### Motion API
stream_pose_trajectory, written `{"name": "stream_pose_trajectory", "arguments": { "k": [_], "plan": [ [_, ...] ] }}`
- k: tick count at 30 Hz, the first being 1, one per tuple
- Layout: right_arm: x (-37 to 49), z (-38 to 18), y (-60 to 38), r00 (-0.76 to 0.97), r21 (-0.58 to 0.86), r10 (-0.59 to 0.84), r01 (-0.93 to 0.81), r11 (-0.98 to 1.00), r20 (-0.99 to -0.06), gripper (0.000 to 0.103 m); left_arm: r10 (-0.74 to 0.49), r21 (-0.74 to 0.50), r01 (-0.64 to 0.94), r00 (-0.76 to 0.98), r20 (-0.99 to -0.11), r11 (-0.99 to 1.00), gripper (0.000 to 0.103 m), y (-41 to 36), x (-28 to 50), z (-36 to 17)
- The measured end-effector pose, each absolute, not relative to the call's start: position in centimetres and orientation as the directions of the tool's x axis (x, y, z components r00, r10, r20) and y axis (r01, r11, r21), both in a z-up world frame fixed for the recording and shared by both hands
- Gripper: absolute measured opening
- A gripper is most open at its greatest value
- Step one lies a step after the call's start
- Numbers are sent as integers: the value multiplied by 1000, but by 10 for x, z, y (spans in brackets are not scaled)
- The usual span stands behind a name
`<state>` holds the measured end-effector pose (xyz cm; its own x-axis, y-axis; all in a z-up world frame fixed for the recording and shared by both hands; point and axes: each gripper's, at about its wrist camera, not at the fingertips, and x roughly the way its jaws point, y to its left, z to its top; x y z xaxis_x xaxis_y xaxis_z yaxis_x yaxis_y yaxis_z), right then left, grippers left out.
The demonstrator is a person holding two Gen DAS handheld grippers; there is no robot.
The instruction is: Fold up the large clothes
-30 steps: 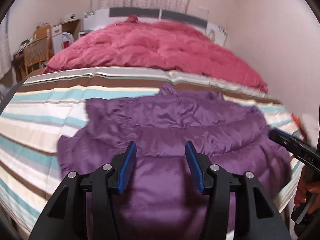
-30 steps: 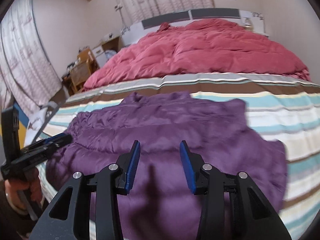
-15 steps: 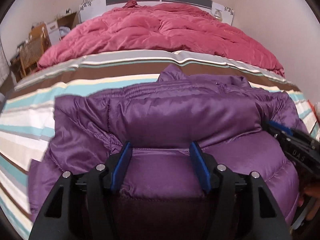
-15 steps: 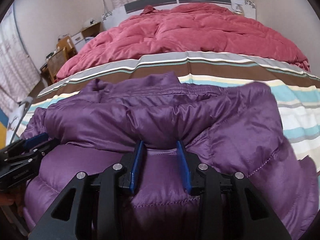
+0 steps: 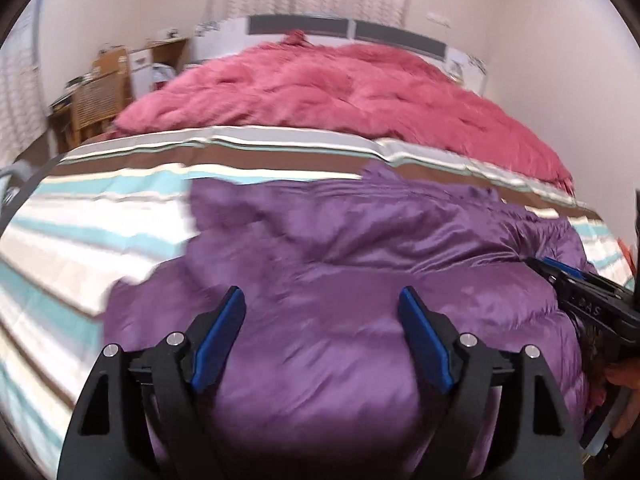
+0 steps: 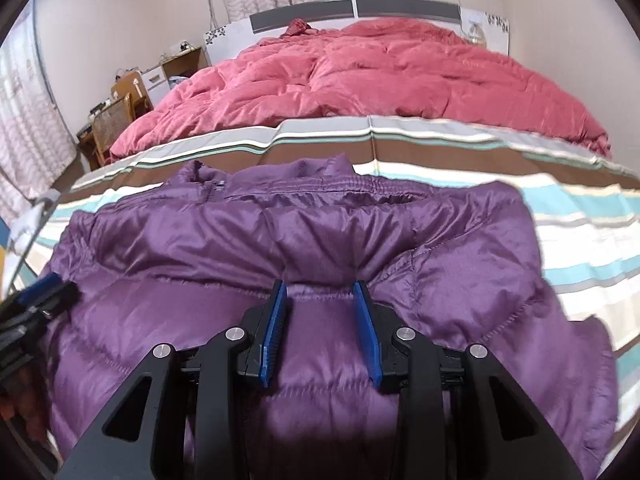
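Purple puffer jacket point(image 6: 304, 240) lies folded; right gripper point(image 6: 320, 292) pinches it, left gripper point(image 5: 320, 304) gapes wide.

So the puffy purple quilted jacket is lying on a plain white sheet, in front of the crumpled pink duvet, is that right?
Not quite. The puffy purple quilted jacket lies on a striped sheet banded in brown, turquoise, cream and grey, not a plain white one. The right wrist view shows the stripes clearly. The rest holds: the crumpled pink duvet lies beyond the jacket, toward the headboard.
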<state>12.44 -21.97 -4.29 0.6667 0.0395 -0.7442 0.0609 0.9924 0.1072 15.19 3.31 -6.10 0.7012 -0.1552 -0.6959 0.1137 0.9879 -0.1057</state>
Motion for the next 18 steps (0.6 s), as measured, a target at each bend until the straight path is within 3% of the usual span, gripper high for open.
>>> {"name": "stream_pose_trajectory", "arguments": {
  "k": [6, 18],
  "plan": [
    [91, -22, -202, 695, 63, 37, 12, 998, -718, 35, -91, -183, -51, 720, -688, 982, 82, 91, 118, -64],
    [44, -6, -178, 700, 112, 104, -35, 993, -707, 35, -49, -203, -144, 691, -721, 969, 86, 128, 90, -87]
  ]
}}
